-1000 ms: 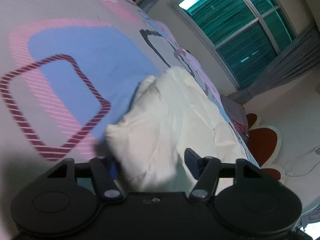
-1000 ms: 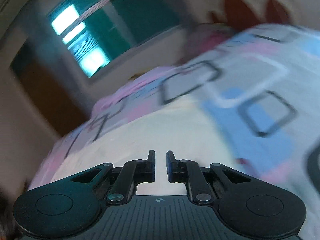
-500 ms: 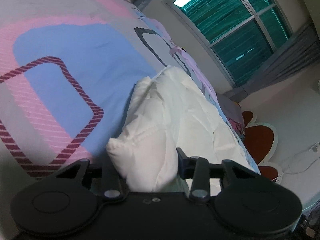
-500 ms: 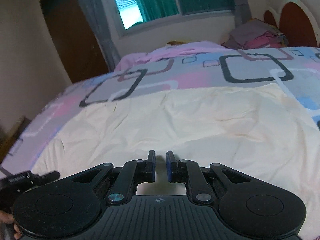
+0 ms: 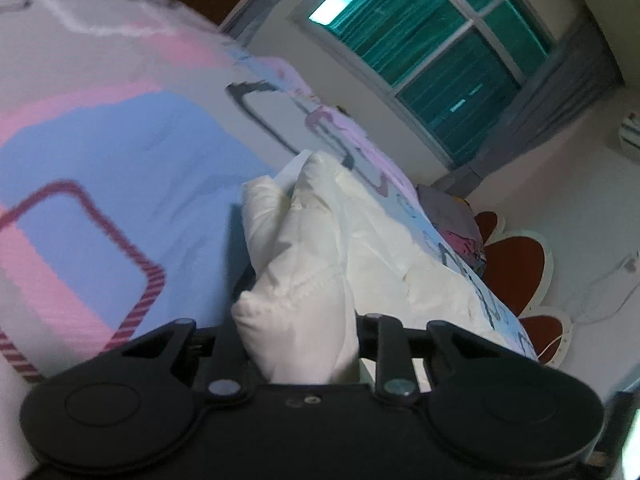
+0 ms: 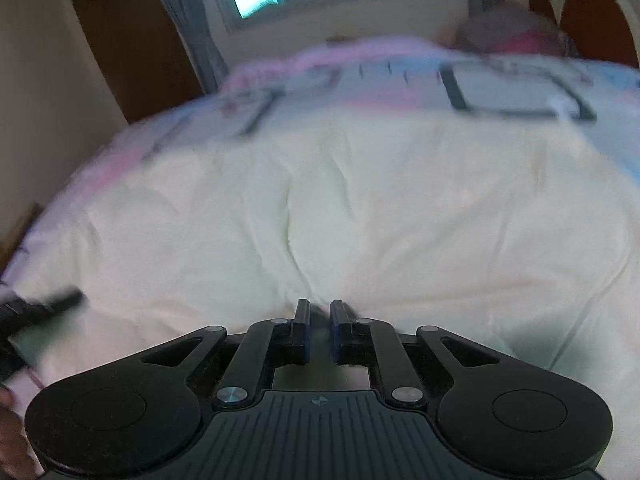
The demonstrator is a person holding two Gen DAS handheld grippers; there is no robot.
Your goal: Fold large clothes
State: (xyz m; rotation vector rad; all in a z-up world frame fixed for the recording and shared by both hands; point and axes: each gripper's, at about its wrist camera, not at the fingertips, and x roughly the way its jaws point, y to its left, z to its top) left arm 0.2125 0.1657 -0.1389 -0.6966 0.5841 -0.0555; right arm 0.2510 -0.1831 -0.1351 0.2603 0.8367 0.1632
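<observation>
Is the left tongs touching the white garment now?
Touching. The left wrist view shows a bunched corner of the white garment filling the space between the fingers of the left tongs, pressed against both of them.

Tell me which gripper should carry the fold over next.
Left. The left gripper has a bunched corner of the white garment between its fingers; the right gripper looks nearly shut at its near edge.

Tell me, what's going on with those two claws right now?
Left gripper clamped on a bunched corner of the white garment. Right gripper nearly shut, low over the cloth, grip unclear. Bedspread underneath, nothing blocking.
</observation>
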